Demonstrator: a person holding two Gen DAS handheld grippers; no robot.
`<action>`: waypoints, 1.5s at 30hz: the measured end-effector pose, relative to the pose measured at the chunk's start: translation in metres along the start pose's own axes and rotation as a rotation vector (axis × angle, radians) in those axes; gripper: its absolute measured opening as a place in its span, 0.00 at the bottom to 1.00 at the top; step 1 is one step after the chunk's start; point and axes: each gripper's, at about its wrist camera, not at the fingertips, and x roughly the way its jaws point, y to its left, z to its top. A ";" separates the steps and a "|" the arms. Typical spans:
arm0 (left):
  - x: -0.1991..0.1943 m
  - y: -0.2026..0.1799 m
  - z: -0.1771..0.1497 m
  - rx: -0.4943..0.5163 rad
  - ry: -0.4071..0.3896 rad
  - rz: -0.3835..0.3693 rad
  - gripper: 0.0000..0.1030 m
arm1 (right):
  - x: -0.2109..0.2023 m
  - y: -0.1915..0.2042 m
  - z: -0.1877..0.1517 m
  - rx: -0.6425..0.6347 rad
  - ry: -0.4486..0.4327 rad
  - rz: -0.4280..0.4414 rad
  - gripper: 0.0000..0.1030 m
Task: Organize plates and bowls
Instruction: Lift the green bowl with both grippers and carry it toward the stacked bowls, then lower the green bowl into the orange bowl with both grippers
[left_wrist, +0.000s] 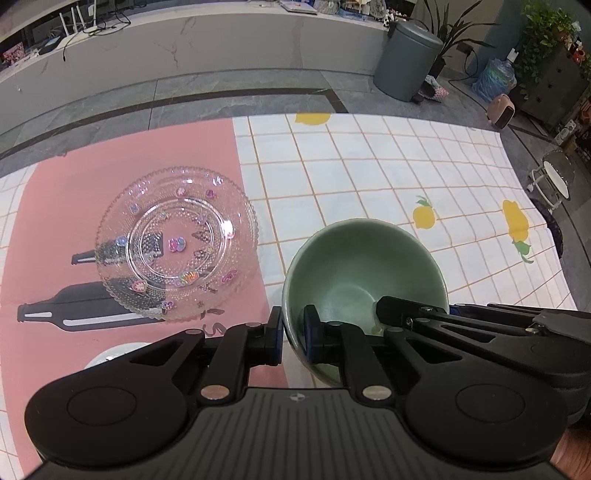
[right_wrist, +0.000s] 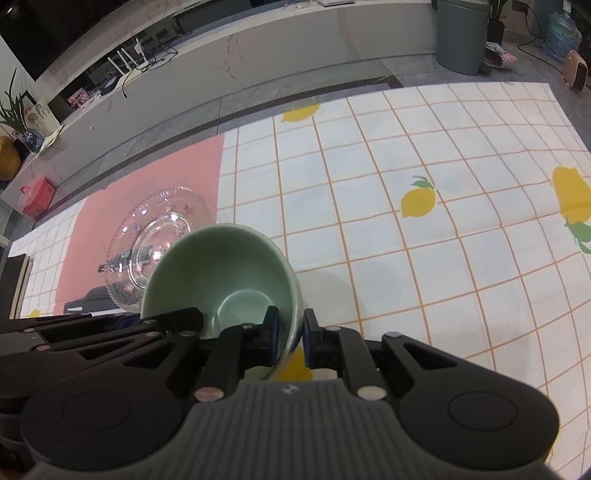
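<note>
A pale green bowl hangs tilted above the cloth, held from both sides. My left gripper is shut on its left rim, one pad inside and one outside. My right gripper is shut on the opposite rim of the same green bowl; its black fingers also show in the left wrist view. A clear glass plate with small coloured decorations lies flat on the pink part of the cloth, to the left of the bowl. In the right wrist view the glass plate is partly hidden behind the bowl.
A white dish edge peeks out under my left gripper. The chequered cloth with lemon prints spreads to the right. A grey bin and a low marble ledge stand beyond the cloth.
</note>
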 end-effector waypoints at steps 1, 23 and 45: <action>-0.003 -0.001 0.000 0.002 -0.004 0.002 0.11 | -0.003 0.001 0.000 0.002 -0.004 0.002 0.10; -0.081 -0.014 -0.014 -0.004 -0.099 0.029 0.12 | -0.081 0.026 -0.014 -0.032 -0.099 0.036 0.10; -0.149 -0.021 -0.066 -0.043 -0.175 0.068 0.12 | -0.151 0.047 -0.066 -0.090 -0.157 0.085 0.10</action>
